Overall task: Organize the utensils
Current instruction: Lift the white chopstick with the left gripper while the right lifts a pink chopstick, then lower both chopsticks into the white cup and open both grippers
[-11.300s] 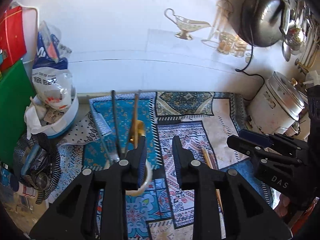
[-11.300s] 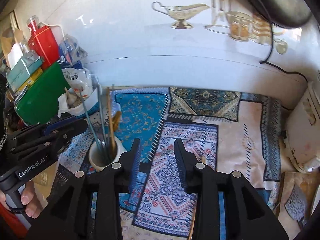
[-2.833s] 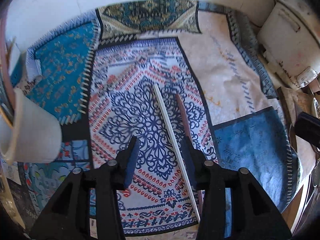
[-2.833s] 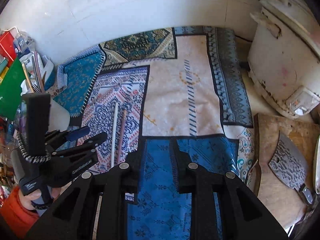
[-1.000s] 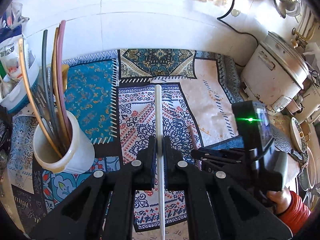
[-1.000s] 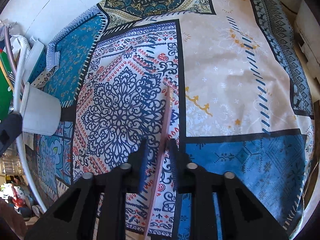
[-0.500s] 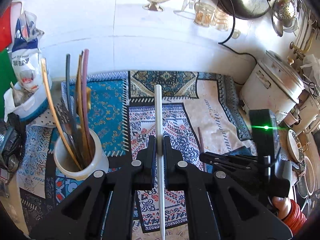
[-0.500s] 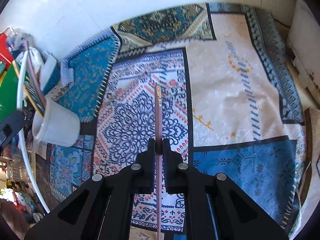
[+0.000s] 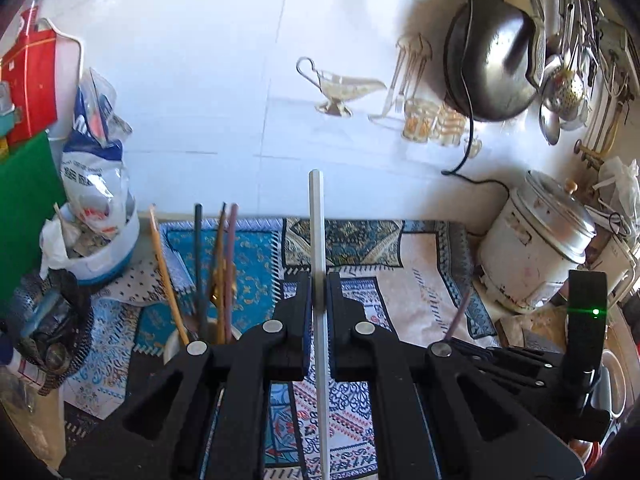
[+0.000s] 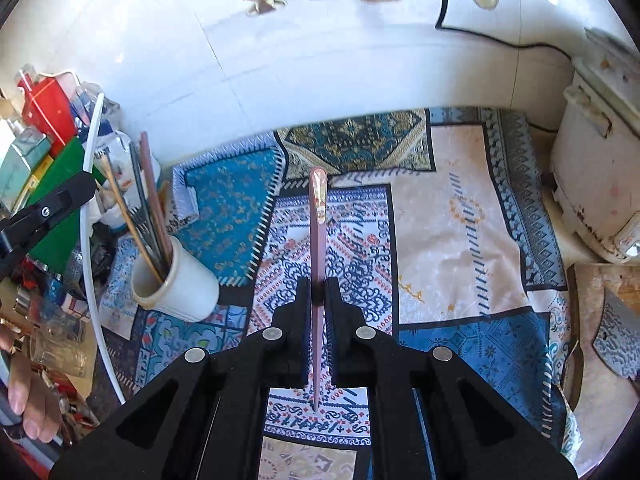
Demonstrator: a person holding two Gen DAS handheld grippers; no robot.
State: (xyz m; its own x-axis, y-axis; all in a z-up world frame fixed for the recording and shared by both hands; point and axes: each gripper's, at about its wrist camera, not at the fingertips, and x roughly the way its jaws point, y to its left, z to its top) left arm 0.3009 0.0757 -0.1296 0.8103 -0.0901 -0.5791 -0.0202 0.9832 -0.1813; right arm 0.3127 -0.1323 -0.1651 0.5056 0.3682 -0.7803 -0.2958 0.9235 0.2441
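A white chopstick (image 9: 319, 240) is clamped mid-shaft by the left tongs (image 9: 319, 300), a pink chopstick (image 10: 318, 232) likewise by the right tongs (image 10: 318, 300); both are judged light, stiff, slippery.

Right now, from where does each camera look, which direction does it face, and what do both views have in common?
Left wrist: sits on the left gripper, facing the white wall across the patterned cloth; it grips a white chopstick, and the right gripper shows at lower right.
Right wrist: sits on the right gripper, looking down at the cloth; it grips a pink chopstick, and the left gripper shows at left.
Shared: the white utensil cup, the rice cooker, both chopsticks.
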